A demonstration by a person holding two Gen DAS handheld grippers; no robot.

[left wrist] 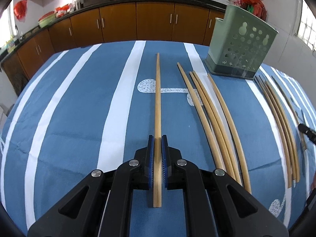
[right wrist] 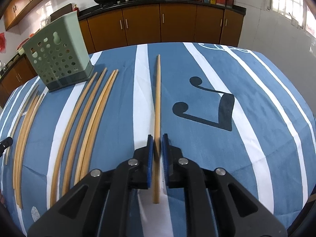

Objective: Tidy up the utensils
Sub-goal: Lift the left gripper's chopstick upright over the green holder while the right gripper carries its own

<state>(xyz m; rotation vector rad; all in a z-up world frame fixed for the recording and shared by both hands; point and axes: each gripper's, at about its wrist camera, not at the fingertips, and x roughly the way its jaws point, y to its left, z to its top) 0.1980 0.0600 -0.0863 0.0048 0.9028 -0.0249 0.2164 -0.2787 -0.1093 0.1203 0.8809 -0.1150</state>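
A kitchen table under a blue-and-white striped cloth (left wrist: 79, 102) is the scene as 2 handheld grippers each clamp 1 wooden chopstick. The left gripper (left wrist: 157, 144) has its blue pads (left wrist: 151, 152) closed on a chopstick (left wrist: 157, 102) that runs straight ahead between them, its blunt end poking back past the jaws. The right gripper (right wrist: 157, 144) is likewise closed on a second chopstick (right wrist: 157, 98), pinched near its thicker end and pointing toward the far edge of the table.

The green perforated utensil holder (left wrist: 240, 47) stands upright toward the back of the table, between the 2 grippers, and as far as its holes and the views allow, no chopstick can be seen in it; its top opening is not in view. On the cloth in front of it lie 2 loose groups: 4 light chopsticks (left wrist: 209, 118) just beside the left gripper's line, and a further bundle of at least 3 (left wrist: 280, 122), with a darker stick beside it, nearer the right gripper.

By this evidence the sorting is at an early stage: 2 sticks are in hand, none visibly stowed, and the bulk of the chopsticks remains on the table waiting to go into the holder.
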